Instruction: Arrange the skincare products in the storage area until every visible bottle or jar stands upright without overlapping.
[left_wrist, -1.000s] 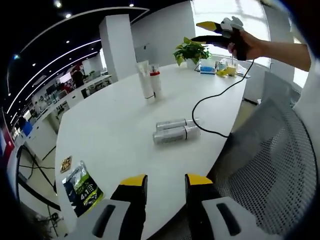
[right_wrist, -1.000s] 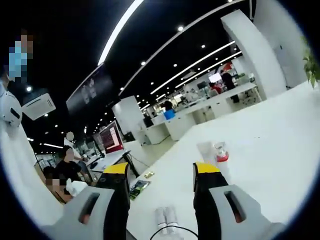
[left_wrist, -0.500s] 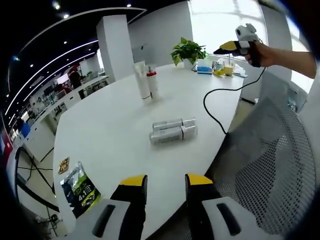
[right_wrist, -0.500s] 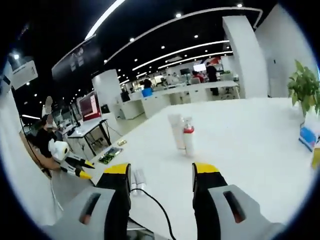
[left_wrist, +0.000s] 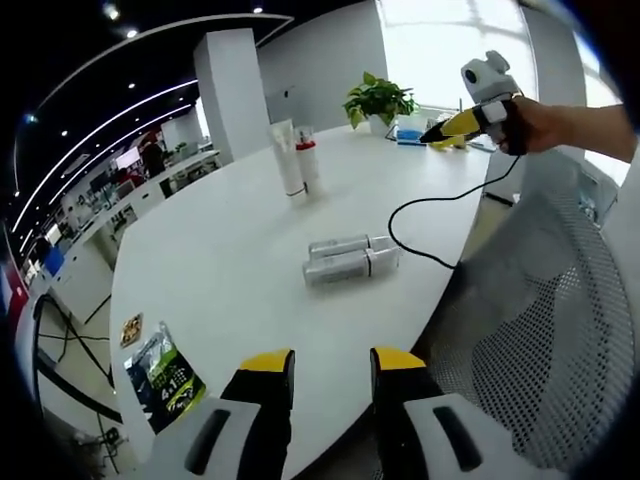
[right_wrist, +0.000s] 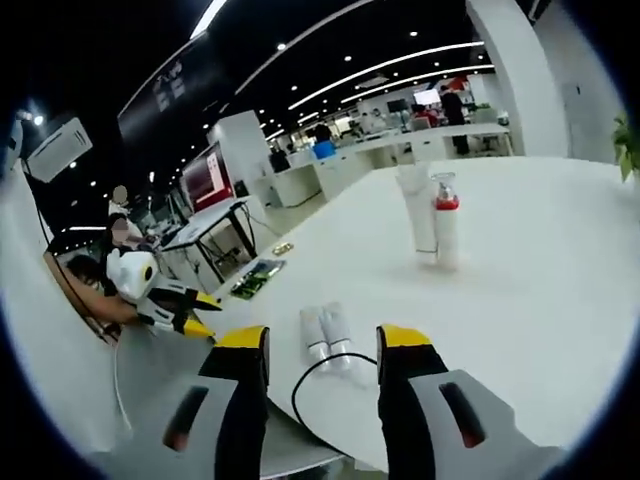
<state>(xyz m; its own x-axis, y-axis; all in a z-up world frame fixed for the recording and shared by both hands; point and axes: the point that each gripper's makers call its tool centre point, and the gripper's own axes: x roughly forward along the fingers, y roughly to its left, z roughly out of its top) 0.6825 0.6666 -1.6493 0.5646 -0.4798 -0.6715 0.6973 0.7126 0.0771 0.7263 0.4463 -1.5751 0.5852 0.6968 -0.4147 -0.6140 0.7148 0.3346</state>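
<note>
Two silver bottles (left_wrist: 350, 258) lie on their sides, side by side, in the middle of the white table (left_wrist: 230, 250). Farther back a white tube (left_wrist: 285, 158) and a bottle with a red collar (left_wrist: 308, 160) stand upright, close together. My left gripper (left_wrist: 332, 362) is open and empty, short of the table's near edge. My right gripper (left_wrist: 462, 118), held by a hand, hovers off the table's right side. From there, the lying bottles (right_wrist: 324, 334) sit just beyond my open right gripper (right_wrist: 324, 340), with the tube (right_wrist: 413, 205) and red-collared bottle (right_wrist: 445, 215) standing behind. The left gripper (right_wrist: 185, 312) is at the left.
A black cable (left_wrist: 425, 225) trails from the right gripper across the table edge near the lying bottles. A green and black packet (left_wrist: 160, 375) lies at the near left. A potted plant (left_wrist: 378, 100) and small items stand at the far end. A mesh chair (left_wrist: 540, 330) is at the right.
The right gripper has come down and nearer to the table; its view has swung down so the lying bottles now sit just past its jaws. The bottles have not moved.
</note>
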